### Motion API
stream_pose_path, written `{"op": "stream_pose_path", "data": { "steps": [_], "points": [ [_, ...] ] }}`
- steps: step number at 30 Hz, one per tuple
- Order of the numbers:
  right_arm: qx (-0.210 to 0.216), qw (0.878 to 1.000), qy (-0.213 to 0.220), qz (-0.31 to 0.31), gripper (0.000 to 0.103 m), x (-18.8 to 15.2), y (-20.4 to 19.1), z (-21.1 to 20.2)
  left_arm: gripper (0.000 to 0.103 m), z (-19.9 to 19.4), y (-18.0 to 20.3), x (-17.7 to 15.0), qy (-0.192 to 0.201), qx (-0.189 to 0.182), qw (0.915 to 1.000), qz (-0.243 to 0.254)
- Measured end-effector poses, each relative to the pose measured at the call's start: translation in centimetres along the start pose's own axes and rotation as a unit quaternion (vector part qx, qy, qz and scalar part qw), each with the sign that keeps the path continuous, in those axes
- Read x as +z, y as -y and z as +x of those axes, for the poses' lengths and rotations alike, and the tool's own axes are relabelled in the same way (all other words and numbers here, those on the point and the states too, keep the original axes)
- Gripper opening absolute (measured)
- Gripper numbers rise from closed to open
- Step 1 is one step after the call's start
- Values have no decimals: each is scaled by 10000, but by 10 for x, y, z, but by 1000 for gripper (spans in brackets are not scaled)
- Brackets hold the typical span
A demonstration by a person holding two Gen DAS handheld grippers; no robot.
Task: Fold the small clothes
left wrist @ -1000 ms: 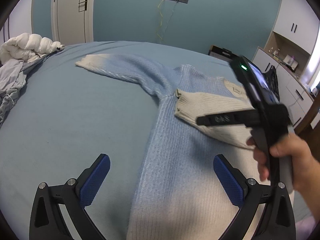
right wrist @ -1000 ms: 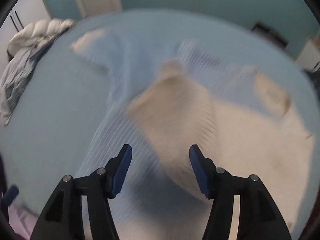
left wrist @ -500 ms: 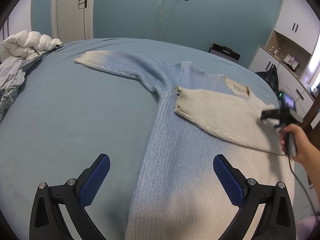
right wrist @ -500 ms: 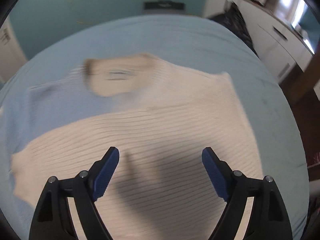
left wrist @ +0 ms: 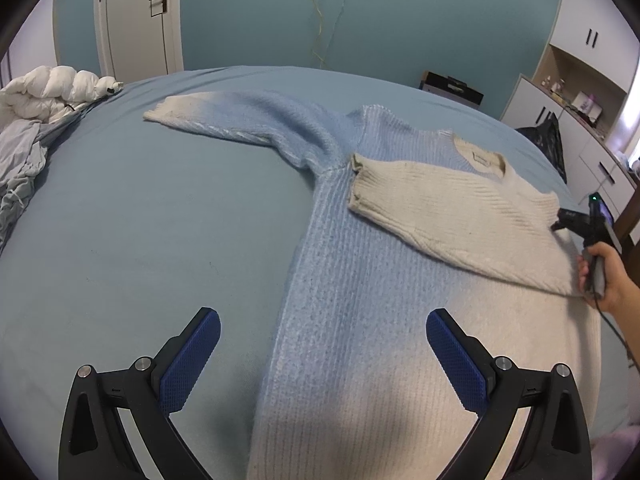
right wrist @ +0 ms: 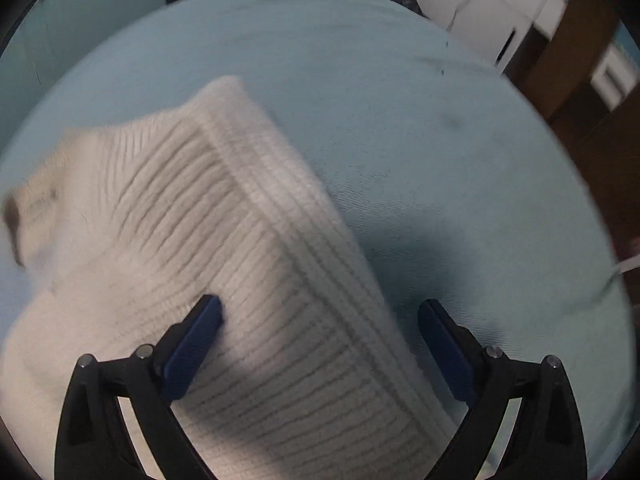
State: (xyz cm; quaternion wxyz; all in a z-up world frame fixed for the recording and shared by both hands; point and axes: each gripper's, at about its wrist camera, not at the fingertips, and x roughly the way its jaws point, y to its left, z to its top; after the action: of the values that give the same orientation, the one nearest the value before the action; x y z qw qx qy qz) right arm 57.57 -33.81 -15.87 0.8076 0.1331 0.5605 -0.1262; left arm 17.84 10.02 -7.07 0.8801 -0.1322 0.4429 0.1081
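A knit sweater [left wrist: 360, 280], pale blue fading to cream, lies flat on the blue bed. Its right sleeve [left wrist: 448, 208] is folded across the chest, and its left sleeve [left wrist: 248, 120] stretches out to the far left. My left gripper [left wrist: 323, 356] hovers open over the sweater's lower left side, touching nothing. My right gripper [right wrist: 320, 344] points down over the folded right edge [right wrist: 280, 216] of the sweater, its jaws opening wide; cloth lies beneath them and the pads press on nothing. The left wrist view shows a hand holding the right gripper [left wrist: 576, 224] at the sweater's right shoulder.
A white duvet [left wrist: 52, 92] and grey cloth [left wrist: 20, 160] are piled at the bed's far left. White cabinets [left wrist: 580, 92] and a black bag [left wrist: 544, 136] stand off the bed's right side. A door [left wrist: 136, 20] is in the far wall.
The right gripper swept from over the sweater's chest to its right edge, rolled, and spread its jaws from half shut to wide. The left gripper stayed where it was.
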Motion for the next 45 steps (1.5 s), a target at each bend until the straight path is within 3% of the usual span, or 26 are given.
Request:
{"op": "stream_pose_path", "data": {
  "steps": [2,3,4,6,8,10,14,16,18,20,21,23,25,26,28,30,32,33,35,37,39,42,45],
  "points": [
    [309,9995,-86,80,100,8,15,2,103,0,0,-2,-7,6,10000,28],
    [327,9994,81,-37,90,10,18,-2,103,1,0,-3,-21,15,10000,47],
    [386,9984,313,-260,63,14,22,-9,103,2,1,-3,-53,13,10000,55],
    [691,9950,401,-607,34,19,17,-12,103,3,2,-3,-86,-62,9999,34],
    [601,9924,483,-960,27,23,13,-12,103,5,5,-4,-100,-50,9999,75],
    [505,9883,752,-1225,12,26,14,-16,103,7,7,-5,-116,36,9998,167],
    [225,9913,1215,-461,7,43,36,-16,103,11,9,-6,-177,63,9996,212],
    [217,9941,1058,-80,7,51,55,-5,103,10,10,-5,-168,58,9996,217],
    [192,9964,793,-245,10,63,57,12,103,11,12,-5,-156,76,9996,235],
    [52,9954,879,-384,38,77,62,1,103,12,14,-5,-168,47,9995,250],
    [64,9958,884,-241,57,81,66,-7,103,12,15,-5,-182,23,9995,258],
    [797,9885,1253,283,58,93,84,-24,103,14,18,-6,-217,2,9993,305],
    [1126,9812,1439,617,72,103,89,-32,103,15,21,-6,-236,10,9990,384],
    [946,9849,1307,624,73,110,81,-27,103,16,22,-7,-242,28,9989,405],
    [109,9969,741,253,73,123,64,-3,103,17,21,-6,-249,40,9989,399],
    [-167,9988,452,-110,72,119,50,18,103,19,20,-5,-261,54,9990,352],
    [-440,9958,796,-86,84,117,53,19,103,20,19,-5,-285,62,9991,307],
    [-593,9954,758,29,91,122,57,17,103,20,17,-4,-298,49,9992,270],
    [-591,9950,728,335,91,123,72,5,103,19,16,-4,-288,27,9993,228],
    [-320,9881,1235,857,91,113,78,-24,103,18,15,-3,-276,14,9994,207],
    [360,9845,1451,916,91,89,79,-42,103,17,15,-2,-266,-10,9995,169],
    [844,9894,1155,236,91,58,56,-56,103,15,15,-2,-246,6,9995,178],
    [1425,9818,1108,-584,91,13,-2,-69,103,13,14,-4,-187,108,9995,232]
  ]
}}
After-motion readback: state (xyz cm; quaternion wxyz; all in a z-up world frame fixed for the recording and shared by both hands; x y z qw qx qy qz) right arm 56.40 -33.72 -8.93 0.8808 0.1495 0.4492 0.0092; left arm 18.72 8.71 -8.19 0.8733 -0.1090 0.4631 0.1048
